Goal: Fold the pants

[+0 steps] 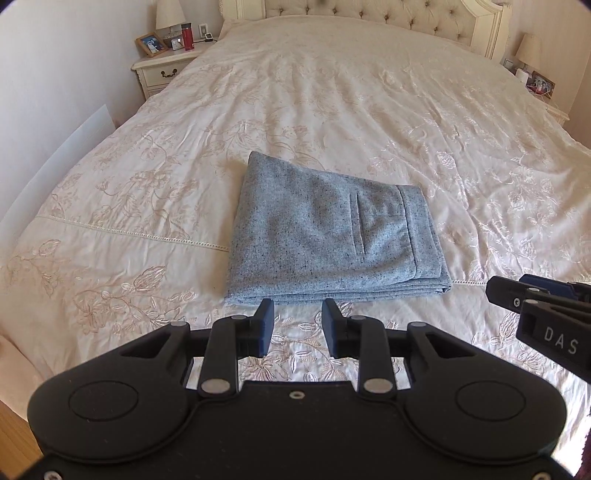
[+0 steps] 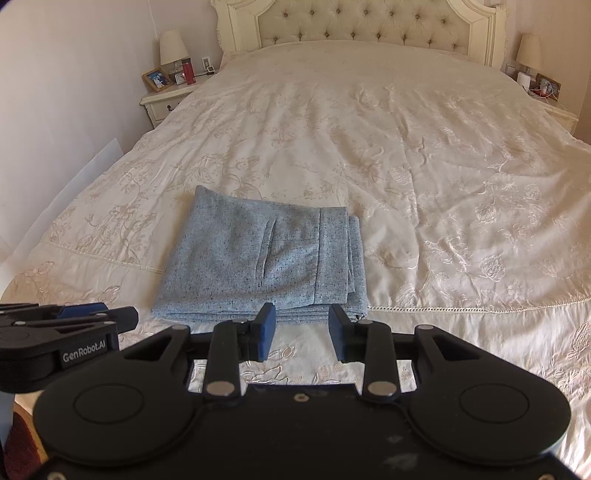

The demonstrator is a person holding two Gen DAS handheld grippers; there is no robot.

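pants (image 1: 325, 236): grey-blue speckled fabric, lying folded into a compact rectangle on the bed, near the foot edge. Stacked layers showing along the near edge and the right side. Welt pocket and waistband facing up, waistband running along the right side.
bedspread (image 1: 369, 110): cream, floral embroidery, lace seam strip running across under the pants' near part. Lightly wrinkled.
left gripper (image 1: 298, 328): hovering just short of the pants' near edge, pointing down at the bed. Jaws standing apart, roughly mid-width, nothing between the blue pads, only bedspread showing through the gap. Not touching the fabric.
right gripper (image 2: 302, 332): sitting beside the left one, same pose, in front of the fold's near-right corner. Jaws parted, gap empty, not gripping anything.
cross-view: each gripper is showing at the edge of the other's camera; both clear of the cloth.
headboard (image 2: 369, 26): tufted, cream frame, at the far end.
left nightstand (image 1: 162, 70): carrying a lamp (image 1: 170, 16), photo frame (image 1: 149, 44), red bottle (image 1: 187, 37).
right nightstand: partly visible, small items on it too blurred to name.
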